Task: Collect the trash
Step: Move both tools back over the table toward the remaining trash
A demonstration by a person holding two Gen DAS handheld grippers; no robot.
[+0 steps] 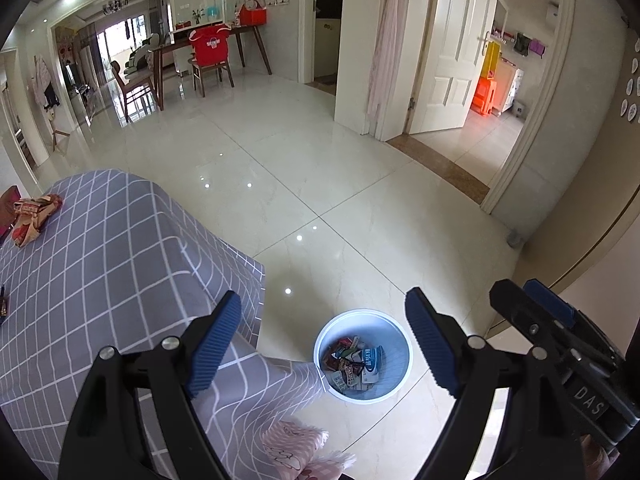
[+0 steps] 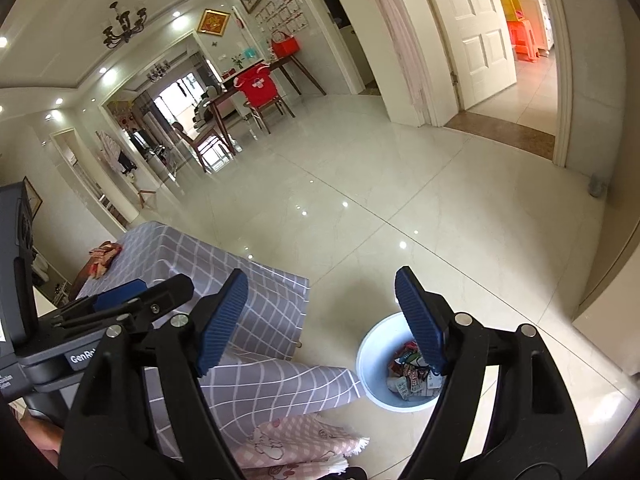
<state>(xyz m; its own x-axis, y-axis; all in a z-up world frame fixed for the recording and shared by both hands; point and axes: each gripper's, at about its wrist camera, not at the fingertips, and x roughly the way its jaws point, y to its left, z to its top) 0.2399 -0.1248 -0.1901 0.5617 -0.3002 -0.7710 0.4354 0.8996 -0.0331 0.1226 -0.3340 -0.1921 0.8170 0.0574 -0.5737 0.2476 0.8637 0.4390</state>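
A pale blue waste bin [image 1: 396, 344] stands on the floor beside the table, holding several crumpled wrappers [image 1: 356, 362]; it also shows in the right wrist view [image 2: 370, 356]. My left gripper [image 1: 324, 340] is open and empty, held above the table corner and the bin. My right gripper [image 2: 320, 318] is open and empty, just right of the left one, also above the bin. A crumpled red and tan wrapper [image 1: 34, 216] lies on the far left of the table; it also shows in the right wrist view [image 2: 103, 258].
The table has a grey checked cloth [image 1: 120, 272]. A pink patterned cloth [image 1: 296, 448] hangs below its near edge. Glossy tile floor [image 1: 340, 200] spreads ahead. A dining table with a red-covered chair [image 1: 210, 50] stands far back; a white door [image 1: 452, 40] is open at right.
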